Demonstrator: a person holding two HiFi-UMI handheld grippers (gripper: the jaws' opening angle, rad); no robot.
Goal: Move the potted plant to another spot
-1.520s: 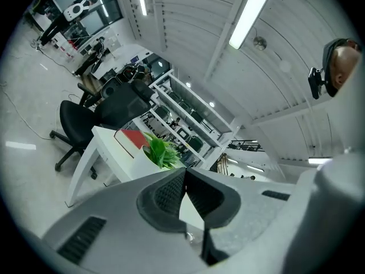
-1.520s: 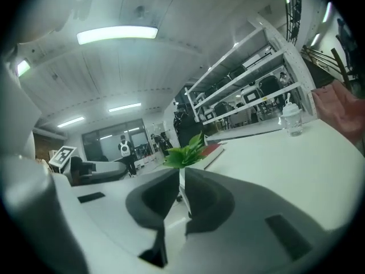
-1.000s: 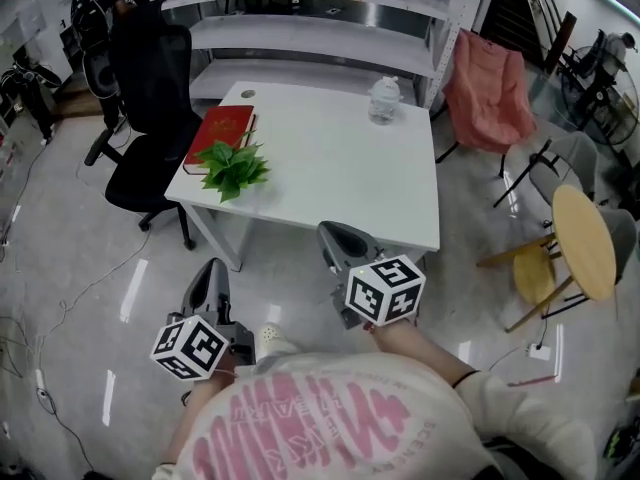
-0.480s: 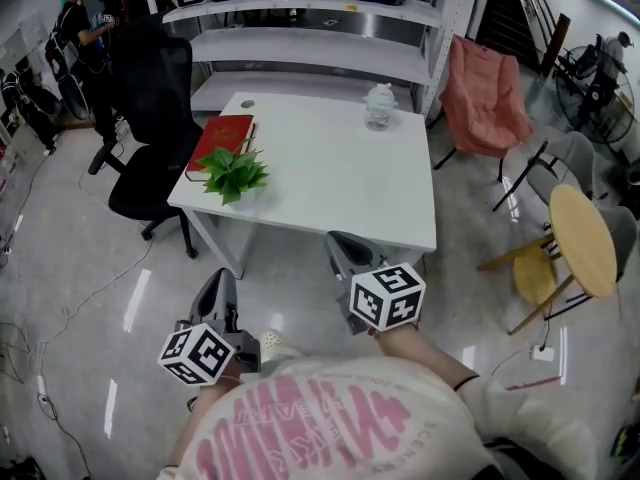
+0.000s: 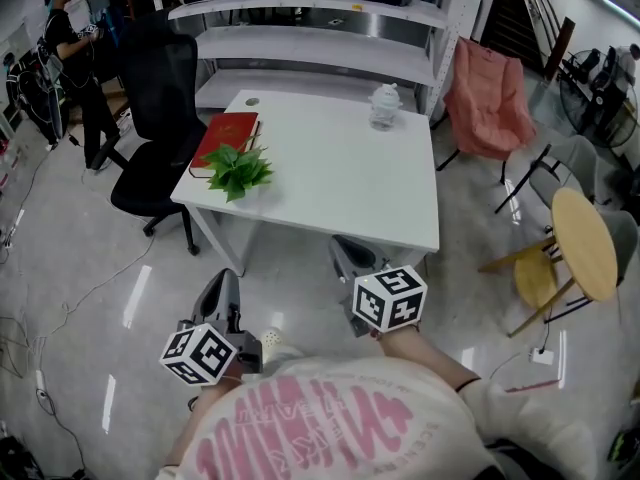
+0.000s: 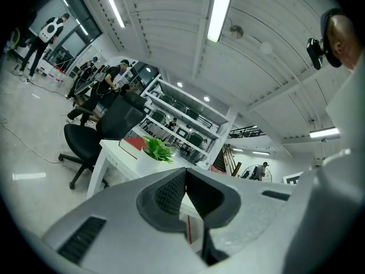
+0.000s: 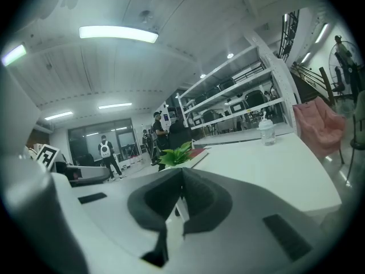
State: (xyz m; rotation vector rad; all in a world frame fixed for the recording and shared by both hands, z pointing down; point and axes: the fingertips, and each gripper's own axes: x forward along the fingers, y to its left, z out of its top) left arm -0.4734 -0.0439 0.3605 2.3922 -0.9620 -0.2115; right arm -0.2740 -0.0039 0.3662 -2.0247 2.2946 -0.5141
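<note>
The potted plant [image 5: 237,171], green leaves in a small white pot, stands at the left edge of the white table [image 5: 340,183], next to a red book [image 5: 222,140]. Both grippers hang in front of the table's near edge, well short of the plant. My left gripper [image 5: 225,277] is shut with nothing in it, over the floor at the lower left. My right gripper [image 5: 344,247] is also shut and empty, just before the table edge. The plant [image 6: 158,149] shows above the closed jaws in the left gripper view. In the right gripper view the plant [image 7: 177,154] also lies ahead.
A glass jar [image 5: 384,103] stands at the table's far side. A black office chair [image 5: 150,148] is left of the table, a pink folding chair [image 5: 488,93] at the right rear, a round wooden table [image 5: 585,240] at the right. Shelves [image 5: 310,43] stand behind. A person [image 5: 70,63] stands far left.
My right gripper has sunk a little in front of the table. The left gripper has hardly moved. The plant stays where it was. A person has come into view at the far left.
</note>
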